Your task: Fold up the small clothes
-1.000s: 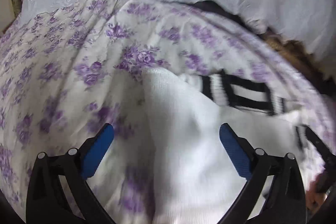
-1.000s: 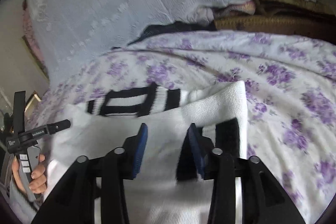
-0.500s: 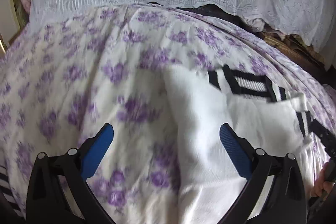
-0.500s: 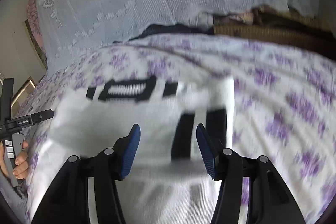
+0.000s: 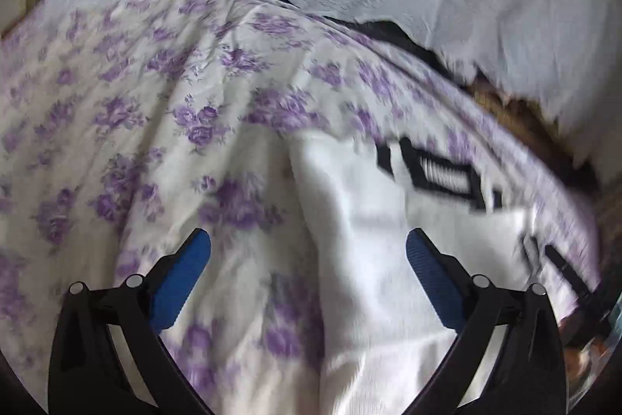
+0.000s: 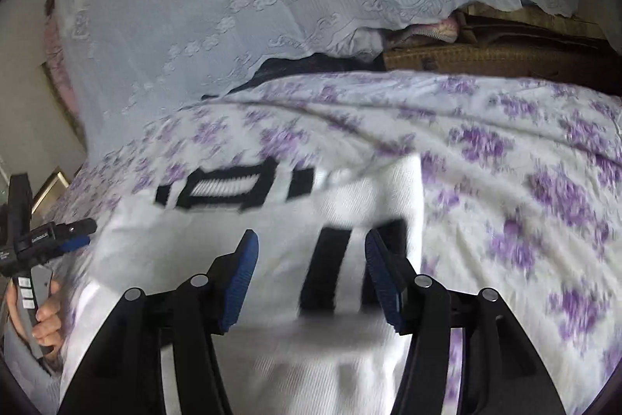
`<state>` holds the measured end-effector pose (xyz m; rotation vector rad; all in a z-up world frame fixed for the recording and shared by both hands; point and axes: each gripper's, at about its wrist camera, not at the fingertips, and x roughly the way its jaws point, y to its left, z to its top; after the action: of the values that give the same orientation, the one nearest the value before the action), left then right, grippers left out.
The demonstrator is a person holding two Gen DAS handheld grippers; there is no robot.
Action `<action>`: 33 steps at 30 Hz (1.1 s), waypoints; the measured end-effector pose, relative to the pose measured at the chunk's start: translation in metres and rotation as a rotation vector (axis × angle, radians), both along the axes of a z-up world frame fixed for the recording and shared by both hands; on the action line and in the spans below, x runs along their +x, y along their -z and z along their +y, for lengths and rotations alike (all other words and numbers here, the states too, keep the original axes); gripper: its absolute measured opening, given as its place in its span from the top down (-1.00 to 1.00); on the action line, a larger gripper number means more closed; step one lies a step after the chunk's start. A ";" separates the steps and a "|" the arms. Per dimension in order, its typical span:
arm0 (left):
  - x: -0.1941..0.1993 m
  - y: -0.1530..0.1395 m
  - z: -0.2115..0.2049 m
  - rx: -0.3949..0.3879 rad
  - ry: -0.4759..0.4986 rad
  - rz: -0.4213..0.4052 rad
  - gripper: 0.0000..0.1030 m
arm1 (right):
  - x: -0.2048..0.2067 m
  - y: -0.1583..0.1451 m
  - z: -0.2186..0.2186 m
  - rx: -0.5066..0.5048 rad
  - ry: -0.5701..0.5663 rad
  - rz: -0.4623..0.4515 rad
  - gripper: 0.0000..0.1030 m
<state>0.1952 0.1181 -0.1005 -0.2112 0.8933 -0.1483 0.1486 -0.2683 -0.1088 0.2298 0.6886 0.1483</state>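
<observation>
A white knit garment (image 5: 381, 259) with black stripes lies folded on the purple-flowered sheet (image 5: 155, 142). My left gripper (image 5: 306, 238) stands wide open above the garment's left edge, with nothing pinched between its blue pads. In the right wrist view, my right gripper (image 6: 311, 240) hovers over the garment's black-striped cuff (image 6: 330, 267). Its jaws are opening, and the pads stand clear of the cloth lying between them. A striped band (image 6: 233, 187) runs across the far edge of the garment. The left gripper (image 6: 58, 236) shows at the left rim, held by a hand (image 6: 46, 321).
A white lace cover (image 6: 272, 6) hangs behind the bed. Dark cloth (image 6: 311, 65) and a brown woven mat (image 6: 486, 57) lie at the far edge. Flowered sheet spreads to the left and right of the garment.
The right jaws have spread wider over the striped cuff. In the left wrist view the garment has slid to the right, while the left jaws stay wide.
</observation>
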 end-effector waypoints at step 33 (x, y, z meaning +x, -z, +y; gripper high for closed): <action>-0.126 0.034 -0.016 -0.373 0.317 0.131 -0.91 | -0.134 0.050 -0.048 0.511 -0.101 0.117 -0.73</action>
<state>0.0690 0.1020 -0.1342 -0.4288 1.0215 -0.6035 0.0145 -0.3158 -0.1589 0.6976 0.7711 0.4108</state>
